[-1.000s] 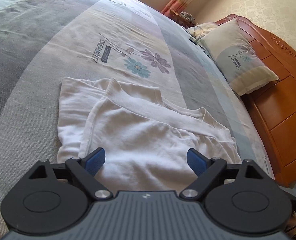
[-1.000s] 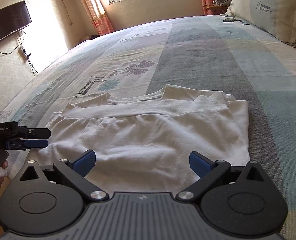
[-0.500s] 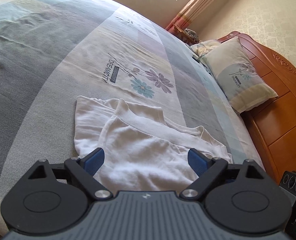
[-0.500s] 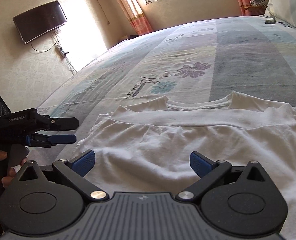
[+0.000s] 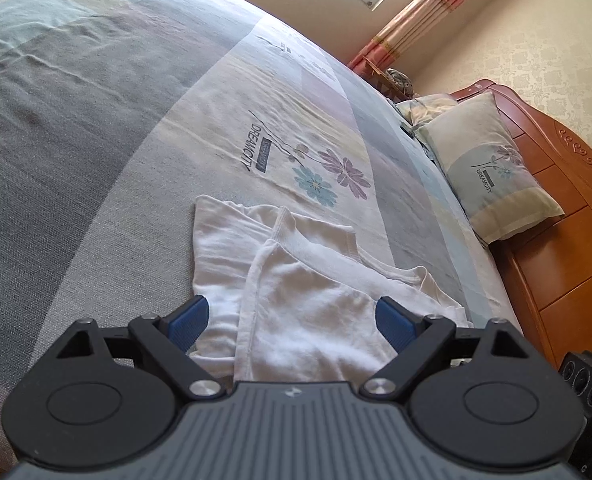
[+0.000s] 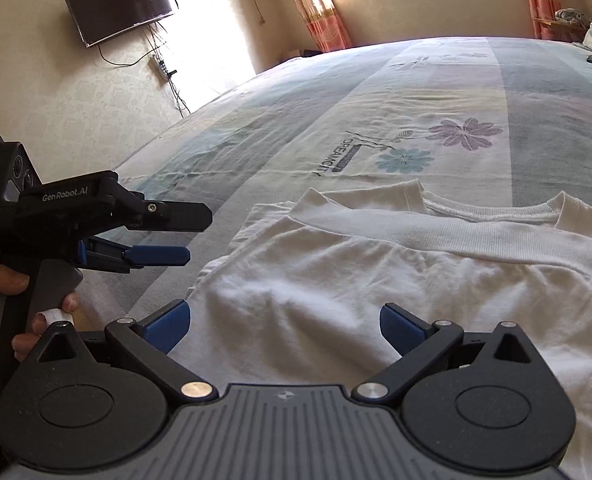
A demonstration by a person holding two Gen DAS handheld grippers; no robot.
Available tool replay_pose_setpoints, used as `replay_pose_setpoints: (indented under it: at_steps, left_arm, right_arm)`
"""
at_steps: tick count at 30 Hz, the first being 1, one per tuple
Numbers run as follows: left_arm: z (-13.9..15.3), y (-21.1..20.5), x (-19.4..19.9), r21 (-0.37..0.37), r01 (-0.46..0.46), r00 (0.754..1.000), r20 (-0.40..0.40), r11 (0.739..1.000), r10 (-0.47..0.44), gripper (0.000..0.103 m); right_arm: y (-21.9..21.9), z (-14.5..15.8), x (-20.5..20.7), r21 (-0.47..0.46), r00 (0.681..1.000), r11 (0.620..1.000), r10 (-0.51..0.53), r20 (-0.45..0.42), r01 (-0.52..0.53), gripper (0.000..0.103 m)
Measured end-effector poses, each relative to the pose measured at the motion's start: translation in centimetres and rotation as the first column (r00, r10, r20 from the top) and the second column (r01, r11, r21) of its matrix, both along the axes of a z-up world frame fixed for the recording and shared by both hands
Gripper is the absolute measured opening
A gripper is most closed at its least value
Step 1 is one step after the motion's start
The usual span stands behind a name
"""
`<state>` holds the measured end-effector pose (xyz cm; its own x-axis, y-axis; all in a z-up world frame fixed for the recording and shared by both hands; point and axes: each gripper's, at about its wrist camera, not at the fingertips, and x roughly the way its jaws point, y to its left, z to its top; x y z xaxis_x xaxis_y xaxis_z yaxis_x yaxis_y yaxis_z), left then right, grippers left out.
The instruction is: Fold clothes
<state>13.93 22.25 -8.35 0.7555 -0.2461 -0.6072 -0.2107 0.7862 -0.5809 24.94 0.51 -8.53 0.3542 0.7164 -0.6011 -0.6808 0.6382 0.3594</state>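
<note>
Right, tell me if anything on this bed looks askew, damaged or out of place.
Nothing is damaged or spilled. The white cotton T-shirt lies partly folded on the patchwork floral bedspread, its layers uneven, with one edge sticking out at the left side. Both grippers, left and right, are open and empty.

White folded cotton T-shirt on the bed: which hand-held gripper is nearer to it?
Right. The right hand-held gripper hangs open over the white T-shirt; the left hand-held gripper, also open, sits beside its edge, over the bedspread.

White shirt (image 5: 315, 300) — partly folded, hem doubled over — flat on bed.
</note>
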Motion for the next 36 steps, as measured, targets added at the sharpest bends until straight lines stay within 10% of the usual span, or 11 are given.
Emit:
replay_pose_setpoints:
  at_steps: [19,36]
  left_arm:
    - [-5.0,4.8,4.5,-0.294,0.115,0.987,-0.073,0.949,-0.142,0.091]
    - [-5.4,2.8,6.2,-0.345,0.272,0.948,-0.066,0.898,-0.312,0.095]
  right_arm:
    - [-4.0,1.3,-2.1,0.018,0.997,0.999,-0.027,-0.078,0.028,0.103]
    - [-5.3,1.3,-1.8,0.021,0.996,0.998,-0.058,-0.072,0.060,0.103]
